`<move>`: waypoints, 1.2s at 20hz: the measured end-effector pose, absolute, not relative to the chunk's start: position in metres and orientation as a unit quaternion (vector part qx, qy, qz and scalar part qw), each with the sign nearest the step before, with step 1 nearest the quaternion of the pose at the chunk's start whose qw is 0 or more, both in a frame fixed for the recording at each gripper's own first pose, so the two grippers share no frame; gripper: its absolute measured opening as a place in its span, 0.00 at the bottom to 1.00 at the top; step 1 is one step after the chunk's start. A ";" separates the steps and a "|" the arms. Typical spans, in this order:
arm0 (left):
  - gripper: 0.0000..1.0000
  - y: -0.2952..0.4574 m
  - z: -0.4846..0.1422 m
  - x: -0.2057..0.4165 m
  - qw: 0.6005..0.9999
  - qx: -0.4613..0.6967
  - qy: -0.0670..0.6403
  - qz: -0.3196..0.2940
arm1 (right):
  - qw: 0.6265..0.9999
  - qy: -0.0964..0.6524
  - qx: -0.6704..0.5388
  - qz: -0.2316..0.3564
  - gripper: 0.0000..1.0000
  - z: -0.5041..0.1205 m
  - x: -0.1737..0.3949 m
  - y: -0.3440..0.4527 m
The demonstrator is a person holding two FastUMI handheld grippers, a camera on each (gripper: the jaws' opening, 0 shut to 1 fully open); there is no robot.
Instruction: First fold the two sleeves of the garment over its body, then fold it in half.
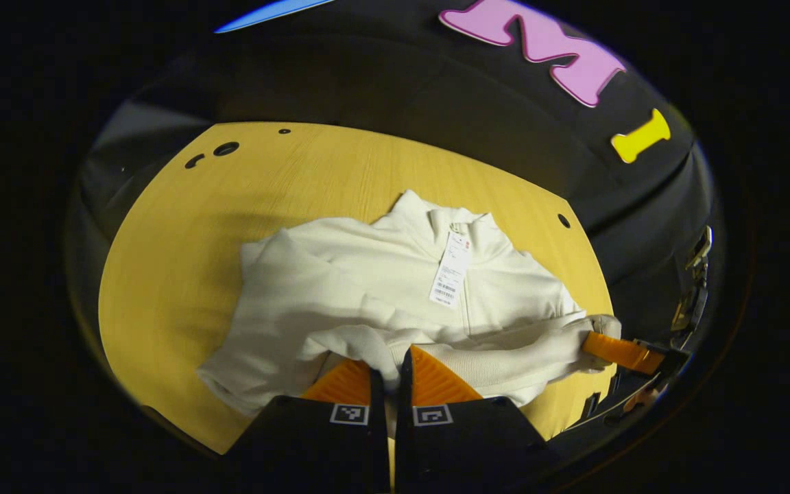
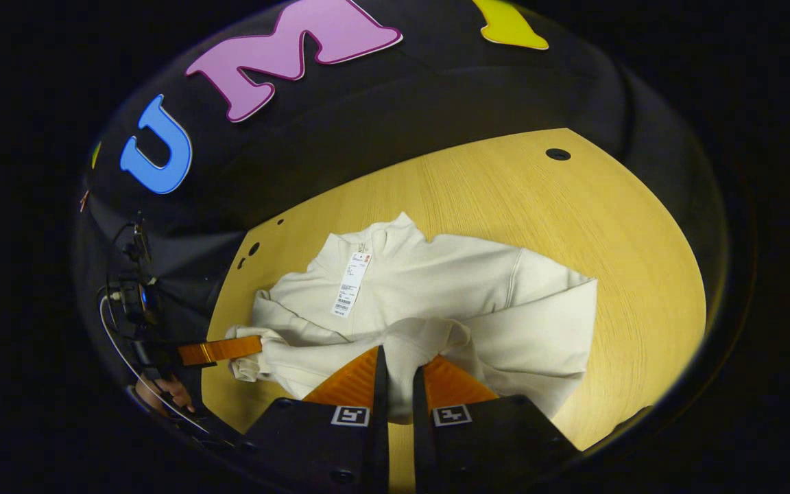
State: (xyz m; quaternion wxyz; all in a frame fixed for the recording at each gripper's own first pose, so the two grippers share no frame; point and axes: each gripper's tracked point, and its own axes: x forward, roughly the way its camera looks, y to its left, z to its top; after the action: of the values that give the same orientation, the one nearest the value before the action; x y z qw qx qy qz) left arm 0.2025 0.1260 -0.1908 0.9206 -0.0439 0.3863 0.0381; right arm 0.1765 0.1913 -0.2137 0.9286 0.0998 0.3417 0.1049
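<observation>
A cream sweatshirt (image 1: 395,274) with a hanging tag (image 1: 451,271) lies on the yellow table (image 1: 175,261), collar at the far side. Both sleeves look folded in over its body. My left gripper (image 1: 391,374) is shut on a ribbed fold at the garment's near edge, with cloth pinched between its fingers. The right gripper (image 1: 618,351) grips the same band farther right. In the right gripper view, the sweatshirt (image 2: 436,295) fills the middle. My right gripper (image 2: 398,374) is shut on cloth at the near edge, and the left gripper (image 2: 220,350) holds the bunched end at the left.
The table has small round holes near its far corners (image 1: 225,148) (image 2: 557,154). The black booth wall stands right behind it. Cables and a stand (image 2: 127,295) sit off the table's left side, beside a hand (image 2: 162,392). Bare tabletop (image 2: 628,261) lies around the garment.
</observation>
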 end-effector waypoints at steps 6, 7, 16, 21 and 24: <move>0.09 0.136 -0.213 0.230 0.910 -0.042 0.407 0.063 | 0.921 0.367 0.088 0.093 0.18 -0.242 0.200 0.189; 0.09 0.136 -0.218 0.229 0.908 -0.040 0.412 0.066 | 0.919 0.373 0.086 0.093 0.18 -0.247 0.202 0.189; 0.10 0.138 -0.235 0.239 0.902 -0.008 0.426 0.065 | 0.903 0.411 0.068 0.101 0.22 -0.281 0.212 0.195; 0.23 0.141 -0.235 0.239 0.902 -0.006 0.427 0.068 | 0.902 0.413 0.076 0.096 0.42 -0.281 0.215 0.196; 0.31 0.137 -0.236 0.237 0.900 0.002 0.430 0.074 | 0.898 0.419 0.098 0.094 0.48 -0.276 0.212 0.202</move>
State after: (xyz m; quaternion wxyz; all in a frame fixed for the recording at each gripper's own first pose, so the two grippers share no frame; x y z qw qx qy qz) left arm 0.2370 0.1373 -0.2355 0.8997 0.0017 0.4301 0.0737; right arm 0.2117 0.2020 -0.2757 0.8978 0.0977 0.4190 0.0942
